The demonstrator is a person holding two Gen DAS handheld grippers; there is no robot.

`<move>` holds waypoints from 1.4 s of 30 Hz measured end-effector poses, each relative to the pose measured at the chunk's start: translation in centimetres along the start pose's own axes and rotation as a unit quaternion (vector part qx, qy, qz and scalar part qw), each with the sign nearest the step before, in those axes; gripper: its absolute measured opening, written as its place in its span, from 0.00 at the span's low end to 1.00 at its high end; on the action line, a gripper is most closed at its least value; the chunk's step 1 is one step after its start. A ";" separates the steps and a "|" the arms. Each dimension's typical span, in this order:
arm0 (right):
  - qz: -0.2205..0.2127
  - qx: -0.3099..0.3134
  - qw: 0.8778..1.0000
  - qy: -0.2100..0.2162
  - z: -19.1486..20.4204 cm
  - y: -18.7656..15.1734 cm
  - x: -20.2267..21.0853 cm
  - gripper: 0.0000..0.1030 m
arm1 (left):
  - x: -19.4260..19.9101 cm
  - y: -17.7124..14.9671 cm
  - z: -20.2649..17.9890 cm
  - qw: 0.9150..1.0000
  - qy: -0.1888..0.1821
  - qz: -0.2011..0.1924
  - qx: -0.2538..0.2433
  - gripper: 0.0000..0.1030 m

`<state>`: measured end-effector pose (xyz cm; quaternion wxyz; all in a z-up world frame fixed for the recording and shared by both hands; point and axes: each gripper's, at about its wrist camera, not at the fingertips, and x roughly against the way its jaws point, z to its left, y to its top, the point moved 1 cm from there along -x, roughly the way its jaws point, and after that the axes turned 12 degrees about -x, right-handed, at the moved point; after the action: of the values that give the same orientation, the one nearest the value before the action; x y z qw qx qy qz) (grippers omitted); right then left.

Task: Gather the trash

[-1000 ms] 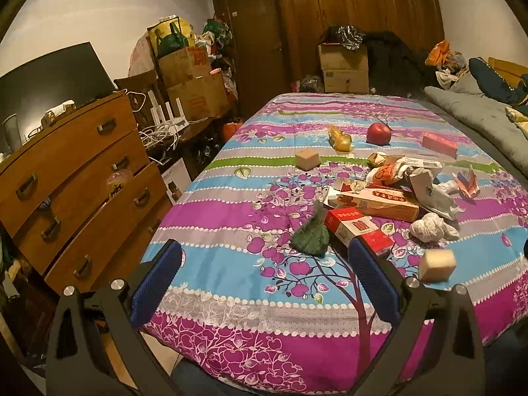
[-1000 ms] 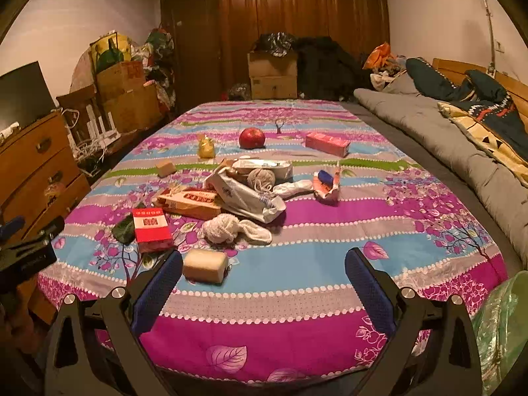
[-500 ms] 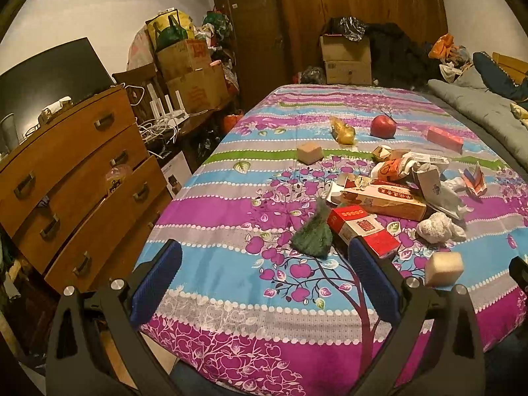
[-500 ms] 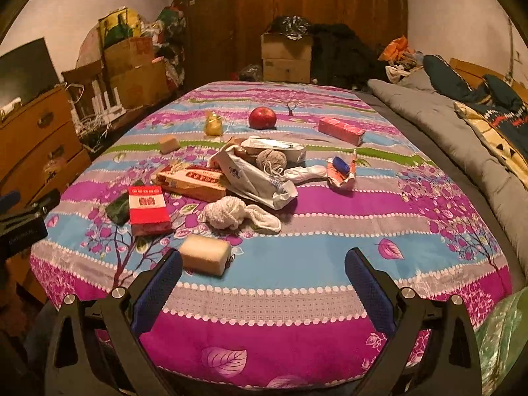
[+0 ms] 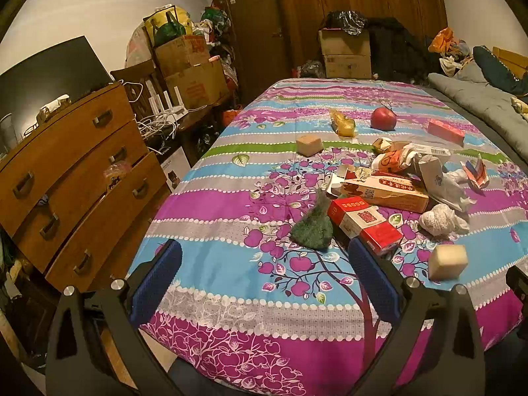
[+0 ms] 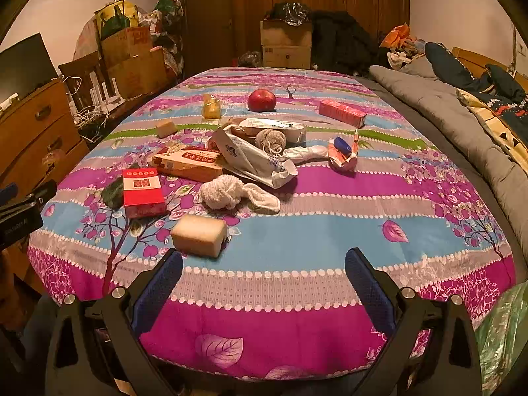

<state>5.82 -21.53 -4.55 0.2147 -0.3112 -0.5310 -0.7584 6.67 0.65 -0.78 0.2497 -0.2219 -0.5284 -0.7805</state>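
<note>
Litter lies on a bed with a purple, blue and grey floral cover point(image 6: 297, 237). Nearest is a beige sponge block point(image 6: 199, 235) point(image 5: 448, 261), just beyond my right gripper's left finger. A red box point(image 6: 143, 191) point(image 5: 363, 219), a dark green crumpled piece point(image 5: 313, 227), a long tan carton point(image 6: 189, 163) point(image 5: 384, 191), a white cloth wad point(image 6: 227, 191) and a white bag point(image 6: 254, 160) lie farther in. My left gripper point(image 5: 264, 283) and right gripper point(image 6: 264, 283) both hover open and empty at the near edge.
A red apple point(image 6: 261, 100), a yellow wrapper point(image 6: 211, 107), a red flat box point(image 6: 342, 113) and a second beige block point(image 6: 166, 128) lie farther back. A wooden dresser point(image 5: 66, 171) stands left of the bed. A green plastic bag point(image 6: 501, 336) shows at lower right.
Both grippers have moved forward toward the bed, so the litter looks nearer and larger. Both stay open. Nothing on the bed has moved.
</note>
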 end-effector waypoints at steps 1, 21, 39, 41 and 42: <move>0.001 0.001 1.000 0.000 0.0 0.0 0.0 0.95 | 0.0 -0.1 0.0 1.000 0.000 0.000 0.000 0.95; 0.013 0.025 1.000 0.000 0.0 -0.2 -1.0 0.95 | -0.8 -1.0 0.2 1.000 0.001 0.013 -0.002 0.95; 0.051 0.177 0.975 0.120 3.6 1.1 -6.8 0.95 | -7.0 0.0 1.5 0.976 -0.208 0.020 -0.066 0.91; 0.065 0.186 0.971 0.137 3.6 1.6 -7.9 0.95 | -8.3 0.6 0.5 0.969 -0.226 0.020 -0.097 0.90; 0.071 0.191 0.969 0.140 3.6 1.8 -8.3 0.95 | -9.3 0.9 -0.1 0.965 -0.235 0.022 -0.113 0.87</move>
<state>13.76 -18.80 -8.27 0.3955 -0.1915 -0.6071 -0.6621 14.50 1.74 -5.81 0.1091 -0.4374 -0.4757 -0.7553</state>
